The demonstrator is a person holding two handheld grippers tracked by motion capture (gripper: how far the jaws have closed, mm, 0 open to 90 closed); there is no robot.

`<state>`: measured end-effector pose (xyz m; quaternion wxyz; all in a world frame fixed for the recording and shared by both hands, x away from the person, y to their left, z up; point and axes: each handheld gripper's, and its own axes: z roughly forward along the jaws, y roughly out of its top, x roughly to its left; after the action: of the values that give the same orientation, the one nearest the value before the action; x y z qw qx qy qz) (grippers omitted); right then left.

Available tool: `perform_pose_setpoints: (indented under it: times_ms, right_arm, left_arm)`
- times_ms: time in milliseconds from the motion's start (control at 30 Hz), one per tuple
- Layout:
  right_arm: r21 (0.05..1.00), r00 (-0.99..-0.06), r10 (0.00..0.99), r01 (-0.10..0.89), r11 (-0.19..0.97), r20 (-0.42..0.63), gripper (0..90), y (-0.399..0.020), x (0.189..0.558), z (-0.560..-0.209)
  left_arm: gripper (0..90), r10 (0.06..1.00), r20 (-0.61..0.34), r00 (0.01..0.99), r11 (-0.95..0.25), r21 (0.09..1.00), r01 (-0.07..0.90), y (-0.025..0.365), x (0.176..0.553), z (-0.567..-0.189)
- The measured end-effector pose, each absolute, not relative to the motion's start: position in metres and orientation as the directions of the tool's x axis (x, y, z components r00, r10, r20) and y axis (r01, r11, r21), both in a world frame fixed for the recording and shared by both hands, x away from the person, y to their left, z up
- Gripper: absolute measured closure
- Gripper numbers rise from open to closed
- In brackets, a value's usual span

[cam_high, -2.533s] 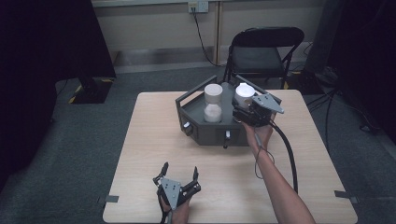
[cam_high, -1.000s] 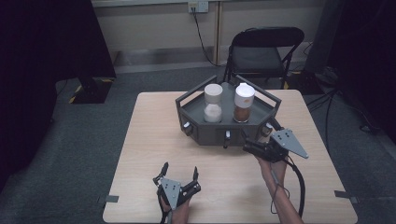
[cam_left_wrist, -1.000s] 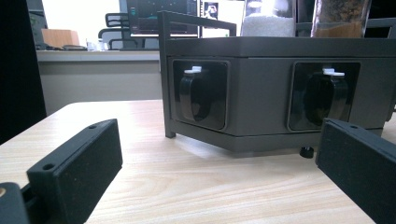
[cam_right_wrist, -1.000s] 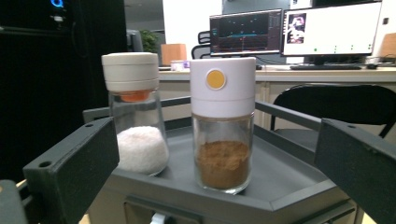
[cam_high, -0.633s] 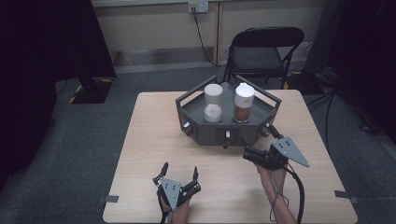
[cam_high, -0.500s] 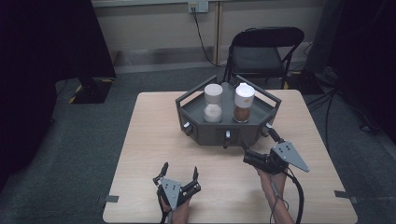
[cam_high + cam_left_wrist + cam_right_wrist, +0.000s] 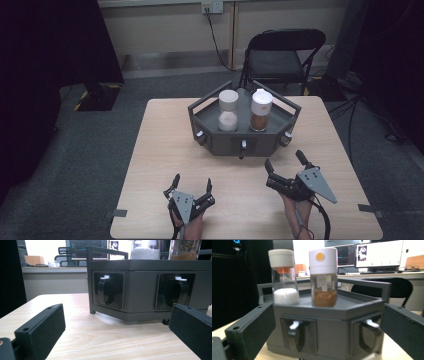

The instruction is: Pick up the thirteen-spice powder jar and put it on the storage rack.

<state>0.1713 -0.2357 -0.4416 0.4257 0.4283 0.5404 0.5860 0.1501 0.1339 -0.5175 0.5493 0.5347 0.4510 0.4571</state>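
We see a dark grey six-sided rack (image 7: 243, 142) at the middle of the table's (image 7: 155, 150) far edge, with black knobs set in its side panels. On it stand a jar of white grains (image 7: 228, 110) and a white-capped jar of brown powder (image 7: 261, 110). The right gripper (image 7: 285, 164) rests near the front edge, jaws wide apart, holding nothing. The left gripper (image 7: 192, 182) likewise gapes empty.

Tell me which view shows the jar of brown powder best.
The right gripper view: the brown-powder jar stands whole, white cap to base, on the grey tray. The high view shows it small, from above. The left gripper view catches just its lower glass at the top edge.
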Motion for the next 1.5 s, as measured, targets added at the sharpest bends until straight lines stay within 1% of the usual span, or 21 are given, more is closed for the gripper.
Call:
perform_pose_setpoints:
  times_ms: [200,400,433,567,767,1033,1200,1267,1500]
  right_arm:
    - [0.998,-0.229,0.973,-0.034,-0.047,0.038,0.0,-0.237,0.162,-0.458]
    - [0.999,-0.227,0.973,-0.021,-0.05,0.044,0.0,-0.237,0.156,-0.47]
    - [1.0,-0.234,0.972,-0.011,-0.025,0.022,0.0,-0.236,0.153,-0.473]
    - [0.999,-0.21,0.977,-0.027,0.02,-0.025,0.0,-0.23,0.142,-0.483]
    - [0.999,-0.179,0.984,-0.038,0.015,-0.022,0.0,-0.227,0.137,-0.494]
    - [0.997,-0.139,0.989,-0.067,0.045,-0.054,0.0,-0.222,0.133,-0.503]
    - [0.996,-0.142,0.988,-0.069,0.05,-0.059,0.7,-0.221,0.132,-0.508]
    - [0.995,-0.145,0.986,-0.069,0.072,-0.082,0.7,-0.22,0.133,-0.512]
    - [0.996,-0.143,0.987,-0.056,0.065,-0.073,0.5,-0.218,0.134,-0.515]
  left_arm:
    - [0.0,0.984,-0.007,0.178,0.01,1.0,-0.02,0.134,0.15,-0.517]
    - [0.0,0.984,-0.007,0.176,0.01,1.0,-0.019,0.134,0.15,-0.517]
    - [0.1,0.985,-0.007,0.174,0.01,1.0,-0.02,0.134,0.15,-0.517]
    - [0.0,0.984,-0.007,0.176,0.011,1.0,-0.022,0.134,0.15,-0.518]
    - [0.0,0.984,-0.005,0.178,0.009,1.0,-0.022,0.134,0.149,-0.518]
    - [0.0,0.984,-0.007,0.178,0.01,1.0,-0.02,0.134,0.149,-0.518]
    - [0.0,0.984,-0.007,0.178,0.01,1.0,-0.02,0.134,0.149,-0.518]
    - [0.0,0.984,-0.006,0.178,0.01,1.0,-0.02,0.134,0.149,-0.518]
    - [0.0,0.984,-0.006,0.178,0.01,1.0,-0.022,0.134,0.149,-0.518]
